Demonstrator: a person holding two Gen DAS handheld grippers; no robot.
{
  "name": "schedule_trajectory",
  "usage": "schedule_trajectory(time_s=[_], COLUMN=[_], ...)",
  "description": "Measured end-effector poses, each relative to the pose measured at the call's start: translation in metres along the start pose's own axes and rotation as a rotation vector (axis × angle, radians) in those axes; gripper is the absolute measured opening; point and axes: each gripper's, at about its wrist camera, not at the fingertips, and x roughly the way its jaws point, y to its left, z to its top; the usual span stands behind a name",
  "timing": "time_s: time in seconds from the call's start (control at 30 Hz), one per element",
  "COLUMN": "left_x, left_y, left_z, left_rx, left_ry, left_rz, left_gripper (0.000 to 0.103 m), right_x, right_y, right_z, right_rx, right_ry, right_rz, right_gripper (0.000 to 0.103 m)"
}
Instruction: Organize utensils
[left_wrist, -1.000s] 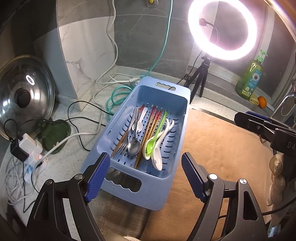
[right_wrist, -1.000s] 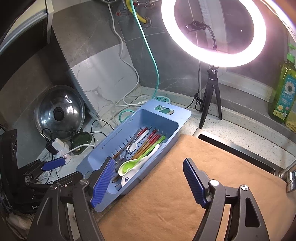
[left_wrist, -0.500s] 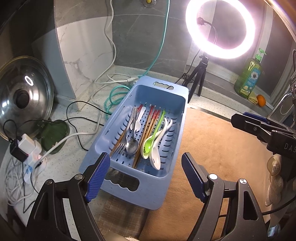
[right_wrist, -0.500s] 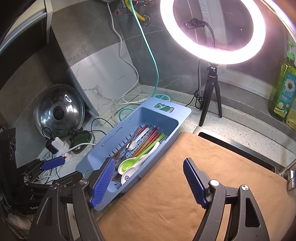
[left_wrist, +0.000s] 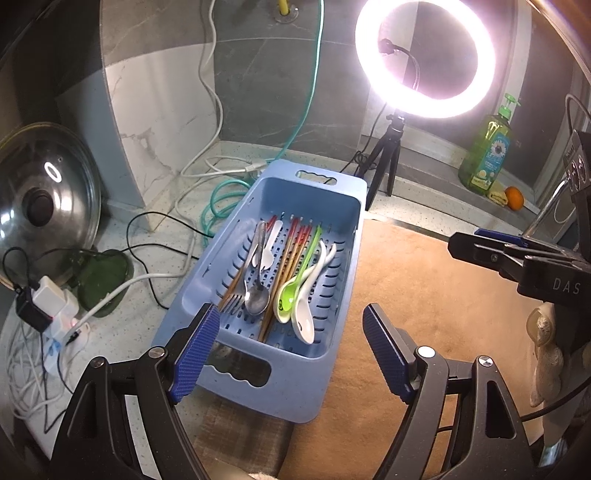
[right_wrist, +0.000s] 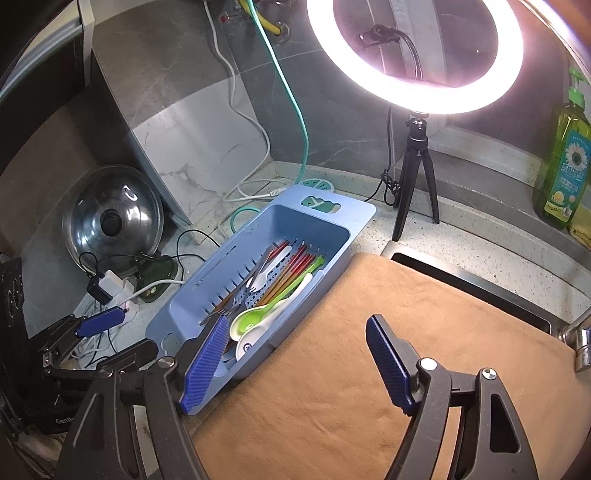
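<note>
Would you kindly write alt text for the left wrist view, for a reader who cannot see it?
Open, empty left tongs hover over a perforated blue plastic basket holding wooden chopsticks, a metal spoon, a fork and green and white soup spoons. A tan cloth lies to the right.

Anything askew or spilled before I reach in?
Nothing spilled. The utensils lie jumbled in the blue basket: the metal spoon overlaps the fork, and the green spoon overlaps the white spoon.
</note>
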Motion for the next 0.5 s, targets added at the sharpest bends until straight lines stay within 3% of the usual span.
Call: schedule_trajectory(time_s=[0.27,0.5], left_x=[0.007,0.001], left_y=[0.002,-0.011], left_z=[-0.001,-0.006], left_rx=[-0.032,0.015], left_ry=[0.048,0.016], left_rz=[0.009,0.01], left_gripper=[0.084,0.084], right_x=[0.001,0.002], right_y=[-0.007,-0.016], right_z=[-0.002,-0.006], right_rx=[0.011,0.026], right_ry=[0.009,0.026], right_rz=[0.001,-0.004], right_gripper=[0.073,0.073])
